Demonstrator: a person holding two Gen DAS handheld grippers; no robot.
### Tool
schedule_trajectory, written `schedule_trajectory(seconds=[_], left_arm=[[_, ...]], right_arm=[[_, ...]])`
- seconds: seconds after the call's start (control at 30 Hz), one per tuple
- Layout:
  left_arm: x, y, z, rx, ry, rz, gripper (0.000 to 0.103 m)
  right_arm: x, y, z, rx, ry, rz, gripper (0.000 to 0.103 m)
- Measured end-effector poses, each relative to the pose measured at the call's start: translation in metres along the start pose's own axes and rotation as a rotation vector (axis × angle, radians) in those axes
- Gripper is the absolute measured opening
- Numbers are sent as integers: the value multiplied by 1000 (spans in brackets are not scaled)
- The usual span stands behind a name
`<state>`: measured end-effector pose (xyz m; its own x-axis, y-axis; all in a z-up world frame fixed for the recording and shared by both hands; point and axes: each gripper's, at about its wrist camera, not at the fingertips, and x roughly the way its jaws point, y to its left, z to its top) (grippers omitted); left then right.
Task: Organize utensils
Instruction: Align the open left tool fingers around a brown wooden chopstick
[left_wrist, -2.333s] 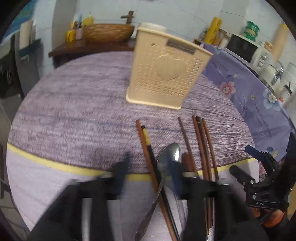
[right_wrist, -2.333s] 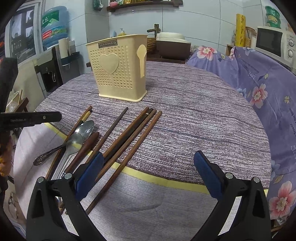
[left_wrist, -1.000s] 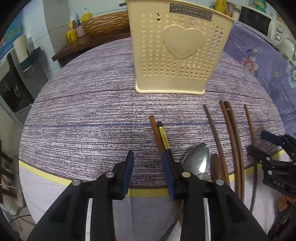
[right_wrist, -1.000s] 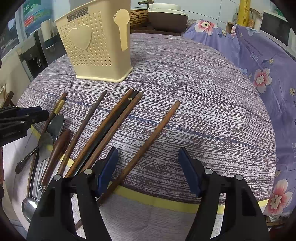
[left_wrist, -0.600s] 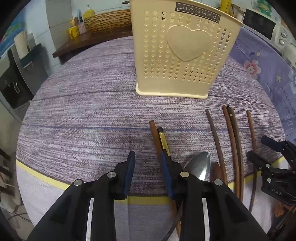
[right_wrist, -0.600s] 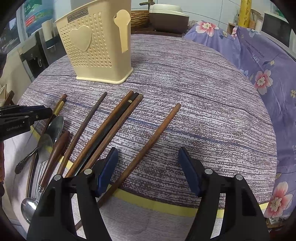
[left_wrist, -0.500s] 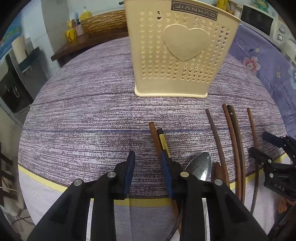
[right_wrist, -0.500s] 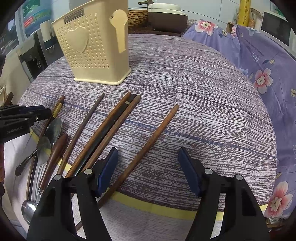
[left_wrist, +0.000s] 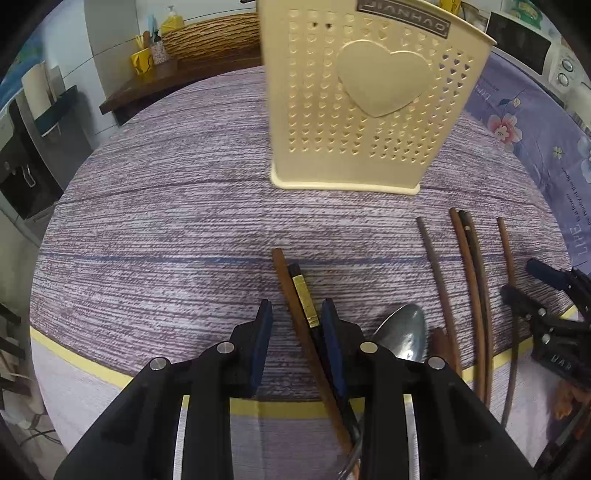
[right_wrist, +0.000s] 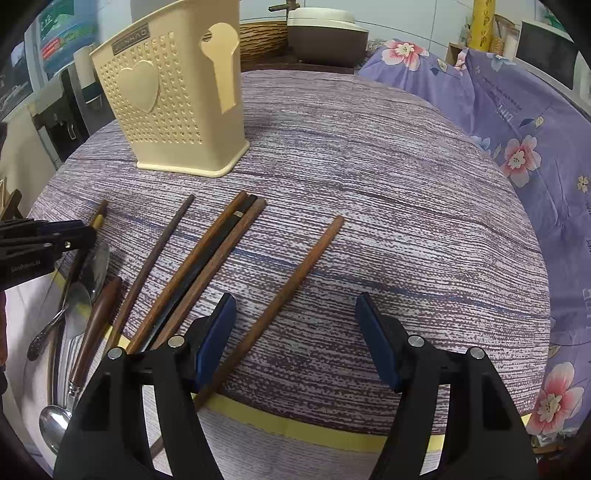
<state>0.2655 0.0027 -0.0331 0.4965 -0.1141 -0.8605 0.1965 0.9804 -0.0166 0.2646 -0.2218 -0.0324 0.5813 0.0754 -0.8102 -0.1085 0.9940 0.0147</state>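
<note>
With my left gripper (left_wrist: 297, 341) straddling two chopsticks (left_wrist: 301, 317), jaws apart, I close squarely on both; my right gripper (right_wrist: 295, 332) gapes wide over a lone chopstick (right_wrist: 291, 288).

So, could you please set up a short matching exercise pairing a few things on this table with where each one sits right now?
Things:
1. utensil holder
2. gold-banded chopstick
3. lone brown chopstick
4. metal spoon

Places:
A. between the right gripper's fingers
B. upright, beyond the chopstick tips
C. between the left gripper's fingers
D. just right of the left gripper

Pairs: 1-B, 2-C, 3-A, 4-D
</note>
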Motion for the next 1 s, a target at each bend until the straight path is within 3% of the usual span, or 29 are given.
schedule_trajectory(seconds=[0.13, 0.3, 0.43, 0.7, 0.83, 1.0], left_arm=[[-6, 14, -1, -69, -24, -84, 30], [2, 27, 7, -118, -21, -27, 30], [11, 37, 23, -183, -9, -69, 30], [24, 25, 40, -152, 34, -14, 27], [21, 18, 29, -84, 31, 53, 27], [14, 40, 18, -171, 29, -29, 27]], right_arm=[[0, -1, 1, 12, -7, 10, 67], [1, -1, 1, 18, -11, 15, 67], [1, -1, 2, 19, -12, 11, 68], [1, 0, 1, 3, -11, 4, 68], [1, -1, 2, -4, -9, 6, 68], [1, -3, 3, 9, -6, 0, 68]])
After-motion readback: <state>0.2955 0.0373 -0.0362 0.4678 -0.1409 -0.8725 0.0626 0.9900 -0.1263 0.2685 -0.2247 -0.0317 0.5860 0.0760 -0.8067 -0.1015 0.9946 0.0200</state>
